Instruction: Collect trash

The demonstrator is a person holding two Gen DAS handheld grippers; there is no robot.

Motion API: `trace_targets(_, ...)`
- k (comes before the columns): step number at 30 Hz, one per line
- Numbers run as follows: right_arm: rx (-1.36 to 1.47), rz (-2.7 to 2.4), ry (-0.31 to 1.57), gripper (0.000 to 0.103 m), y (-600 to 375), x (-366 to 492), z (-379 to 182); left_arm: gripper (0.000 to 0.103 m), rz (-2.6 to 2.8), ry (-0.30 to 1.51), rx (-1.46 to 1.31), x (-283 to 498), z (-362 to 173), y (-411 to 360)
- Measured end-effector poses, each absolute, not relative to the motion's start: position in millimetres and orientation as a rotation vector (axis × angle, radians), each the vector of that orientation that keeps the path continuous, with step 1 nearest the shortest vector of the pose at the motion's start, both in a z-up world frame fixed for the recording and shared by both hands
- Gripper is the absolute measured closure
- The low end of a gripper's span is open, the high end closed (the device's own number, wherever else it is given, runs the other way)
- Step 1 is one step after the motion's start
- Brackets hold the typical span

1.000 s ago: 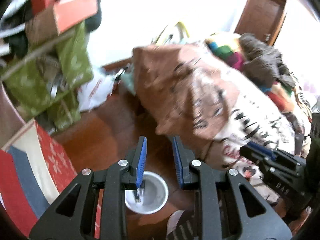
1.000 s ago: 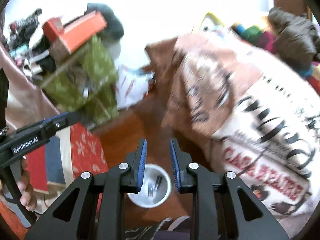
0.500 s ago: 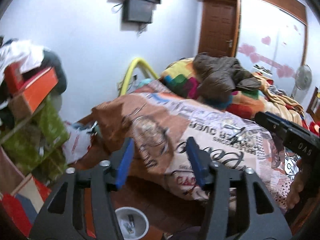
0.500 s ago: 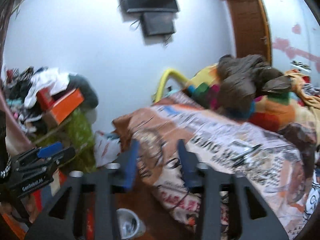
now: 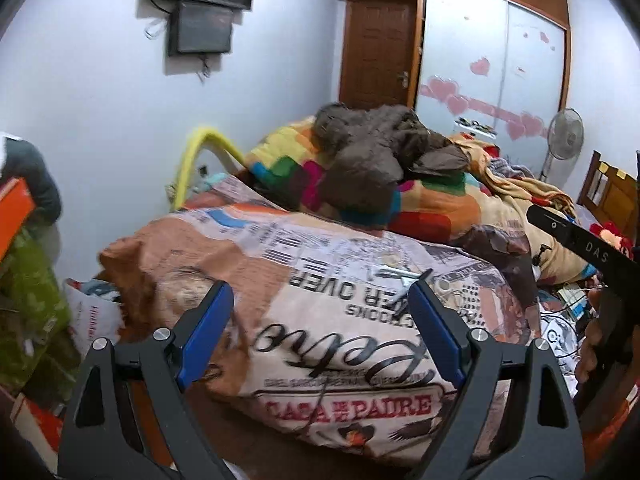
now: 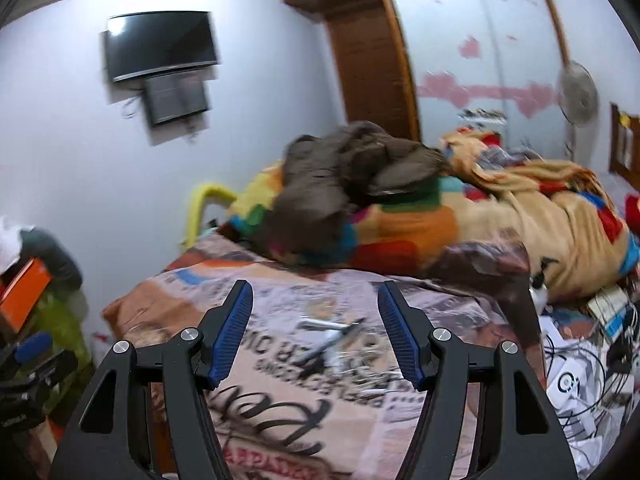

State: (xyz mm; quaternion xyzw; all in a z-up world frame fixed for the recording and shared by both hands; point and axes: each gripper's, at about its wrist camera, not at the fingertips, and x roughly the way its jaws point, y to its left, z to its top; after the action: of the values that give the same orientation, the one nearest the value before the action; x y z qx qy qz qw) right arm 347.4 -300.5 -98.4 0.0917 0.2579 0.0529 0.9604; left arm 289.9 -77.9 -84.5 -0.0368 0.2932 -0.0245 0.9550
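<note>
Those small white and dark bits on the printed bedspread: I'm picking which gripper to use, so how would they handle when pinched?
The small bits look thin and long, so probably light. They lie on the soft printed bedspread, which would likely sink under a pinch. Blur hides whether they are stiff or floppy. Both the left gripper and the right gripper stand open.

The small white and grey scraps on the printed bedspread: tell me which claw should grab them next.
Right, probably. The right claw is open with the scraps framed between its fingers. The left claw, also open, has them off by its right fingertip, so it would need to shift sideways over the bedspread.
</note>
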Motion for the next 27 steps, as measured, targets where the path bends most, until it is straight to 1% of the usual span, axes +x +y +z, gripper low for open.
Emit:
trace_targets(7,0.244,0.040,0.601,0.042,-338,379,-137,0.014,-0.128,0.719,-0.124,361,-133,-109)
trace_targets(12,0.267,0.063,0.740,0.042,-341,398,-188,0.014,-0.173,0.793,-0.096,395,-171,-134)
trace_targets(19,0.306,0.175,0.894,0.042,-337,417,-239,0.014,-0.218,0.894,-0.087,429,-224,-156)
trace_targets(22,0.272,0.216,0.936,0.042,-325,423,-250,0.022,-0.231,0.935,-0.122,438,-242,-152)
trace_targets(23,0.247,0.218,0.947,0.042,-320,424,-252,0.027,-0.233,0.950,-0.127,441,-248,-151)
trace_targets(24,0.224,0.222,0.957,0.042,-316,426,-255,0.030,-0.233,0.959,-0.129,442,-252,-150)
trace_targets(27,0.183,0.199,0.984,0.042,-308,431,-263,0.034,-0.236,0.983,-0.140,445,-263,-148)
